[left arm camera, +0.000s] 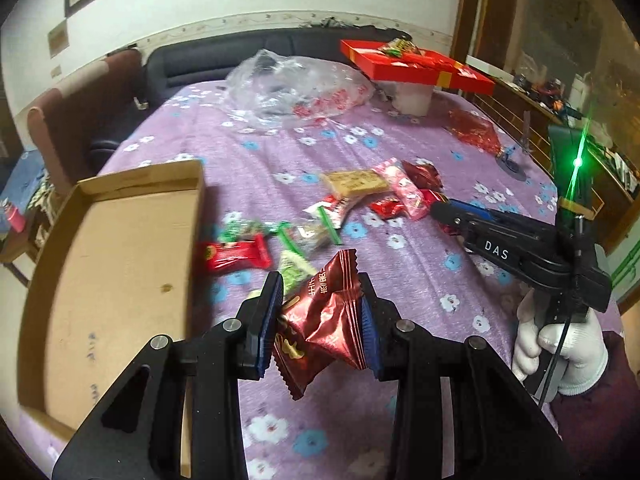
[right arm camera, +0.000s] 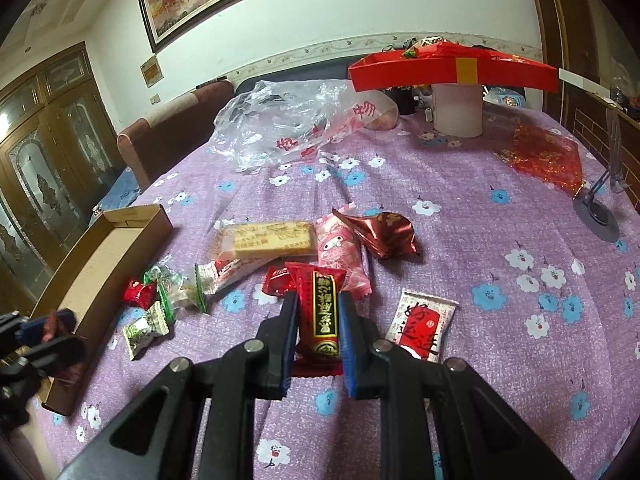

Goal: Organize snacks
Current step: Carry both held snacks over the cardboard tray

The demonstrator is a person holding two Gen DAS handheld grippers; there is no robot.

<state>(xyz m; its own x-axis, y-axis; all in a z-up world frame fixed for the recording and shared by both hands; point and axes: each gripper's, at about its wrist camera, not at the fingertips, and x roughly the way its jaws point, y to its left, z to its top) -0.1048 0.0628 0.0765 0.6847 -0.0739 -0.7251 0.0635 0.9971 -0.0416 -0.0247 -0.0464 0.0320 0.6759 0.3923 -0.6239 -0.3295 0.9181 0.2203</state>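
The left gripper (left arm camera: 320, 312) is closed on a dark red foil snack packet (left arm camera: 320, 320), pinched between its blue pads and held clear of the purple flowered tablecloth (left arm camera: 400, 120). Just to its left lies an open, shallow cardboard box (left arm camera: 120, 260), and none of its bare floor that shows holds a snack.

The right gripper (right arm camera: 318, 320) is nearly shut on a red bar-shaped snack with a black and gold label (right arm camera: 320, 312); the bar's back end looks to rest on the cloth. In the left wrist view a white-gloved hand (left arm camera: 560, 352) grips that tool's handle.

Loose snacks crowd the tabletop between the box and the right gripper. A yellow biscuit pack (right arm camera: 268, 236), a pink cartoon packet (right arm camera: 340, 256) and a crumpled dark red foil wrapper (right arm camera: 380, 232) lie just beyond the held bar. A white and red packet (right arm camera: 424, 324) sits beside the gripper's right finger. Near the box wall lie green and white sweets (right arm camera: 148, 328), a clear green-edged packet (right arm camera: 180, 284) and a small red sweet (right arm camera: 138, 292).

Farther back, a crumpled clear plastic bag (right arm camera: 280, 120) sprawls across the cloth. A red gift box lid (right arm camera: 440, 68) rests on a pale cylinder (right arm camera: 458, 112). A red mesh bag (right arm camera: 548, 156) and a grey stand (right arm camera: 600, 212) lie at the right edge.
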